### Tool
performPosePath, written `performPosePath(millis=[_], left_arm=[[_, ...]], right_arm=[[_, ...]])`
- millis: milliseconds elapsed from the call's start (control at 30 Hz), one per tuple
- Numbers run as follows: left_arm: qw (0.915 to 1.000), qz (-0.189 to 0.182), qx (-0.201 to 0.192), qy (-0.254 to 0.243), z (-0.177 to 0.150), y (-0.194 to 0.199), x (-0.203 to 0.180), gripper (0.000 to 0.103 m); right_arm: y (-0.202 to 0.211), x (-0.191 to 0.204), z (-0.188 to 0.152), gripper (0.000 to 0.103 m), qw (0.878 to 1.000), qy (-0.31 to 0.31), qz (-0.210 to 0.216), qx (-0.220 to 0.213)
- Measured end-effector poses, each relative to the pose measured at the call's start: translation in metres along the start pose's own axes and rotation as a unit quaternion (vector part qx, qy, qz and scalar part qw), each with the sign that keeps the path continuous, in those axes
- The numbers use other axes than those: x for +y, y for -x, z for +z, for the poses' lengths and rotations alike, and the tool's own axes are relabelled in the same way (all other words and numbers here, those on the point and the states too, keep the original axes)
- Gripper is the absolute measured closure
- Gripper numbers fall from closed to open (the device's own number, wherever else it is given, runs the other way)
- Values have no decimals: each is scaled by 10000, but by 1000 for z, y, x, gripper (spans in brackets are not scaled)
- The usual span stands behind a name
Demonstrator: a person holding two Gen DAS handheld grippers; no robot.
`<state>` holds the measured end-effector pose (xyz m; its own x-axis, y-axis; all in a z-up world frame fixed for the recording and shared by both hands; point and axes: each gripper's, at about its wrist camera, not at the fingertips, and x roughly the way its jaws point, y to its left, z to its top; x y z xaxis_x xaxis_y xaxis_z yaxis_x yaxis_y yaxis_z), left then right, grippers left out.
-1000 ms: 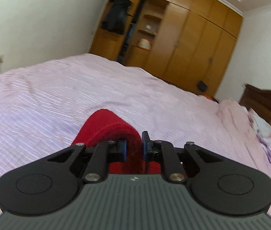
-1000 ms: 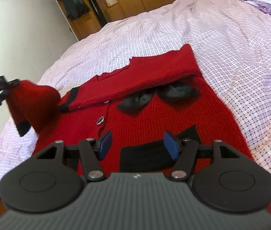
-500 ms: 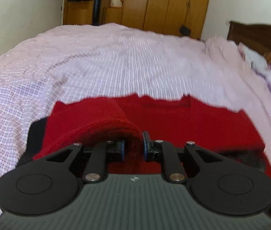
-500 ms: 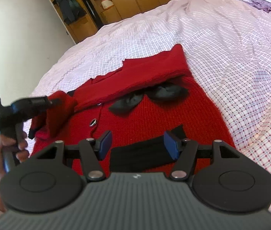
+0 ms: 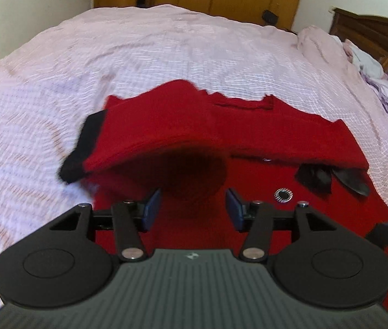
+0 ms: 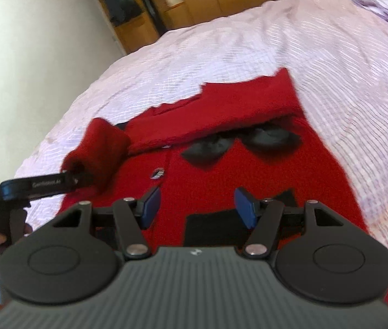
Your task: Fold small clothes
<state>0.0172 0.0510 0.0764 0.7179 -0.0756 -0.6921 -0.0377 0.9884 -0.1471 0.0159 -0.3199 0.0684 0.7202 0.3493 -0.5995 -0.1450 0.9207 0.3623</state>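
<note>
The red cardigan (image 6: 248, 164) lies flat on the bed (image 6: 331, 54). Both grippers, left (image 5: 192, 205) and right (image 6: 196, 205), gape empty. The freed sleeve (image 5: 144, 134) may slump off the body if not pressed flat.

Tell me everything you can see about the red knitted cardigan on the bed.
The red cardigan looks like thick knit, with black cuffs, a black bow below the neck, a black pocket band and a round button. It lies flat, front up, on the checked bedsheet. Both sleeves are folded across the chest. The left tool is open just above it.
</note>
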Motion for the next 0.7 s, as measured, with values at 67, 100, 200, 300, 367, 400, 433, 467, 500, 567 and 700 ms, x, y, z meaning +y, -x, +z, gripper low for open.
performPosePath(millis=[67,100,200,300,367,400,433,467,500,567,700], left_arm=[[9999,99,-28,91,-5,12,11,45],[9998,164,-37,117,-6,17,16,45],[9989,422,-77,176,-10,29,30,45],[9977,621,-115,261,-13,34,42,45],[9970,690,-107,326,-15,35,50,45],[9969,698,-97,356,-16,35,53,45],[9968,692,-84,381,-16,34,55,45],[9969,682,-73,396,-17,32,58,45],[9968,687,-60,406,-18,31,59,45],[9964,717,-36,446,-19,27,63,45],[9959,711,0,564,-19,18,68,45]], right_arm=[[-3,13,5,40,9997,201,119,41],[-5,21,8,40,9993,322,183,52],[-13,49,14,40,9965,725,404,70],[-29,77,20,40,9922,1081,599,138],[-42,96,24,40,9887,1304,700,228],[-50,104,27,40,9865,1418,777,259],[-58,113,29,41,9836,1551,867,301],[-67,120,31,41,9813,1651,925,348],[-76,126,32,41,9794,1736,951,410],[-96,137,35,42,9765,1889,867,564],[-127,149,35,42,9697,2208,749,734]])
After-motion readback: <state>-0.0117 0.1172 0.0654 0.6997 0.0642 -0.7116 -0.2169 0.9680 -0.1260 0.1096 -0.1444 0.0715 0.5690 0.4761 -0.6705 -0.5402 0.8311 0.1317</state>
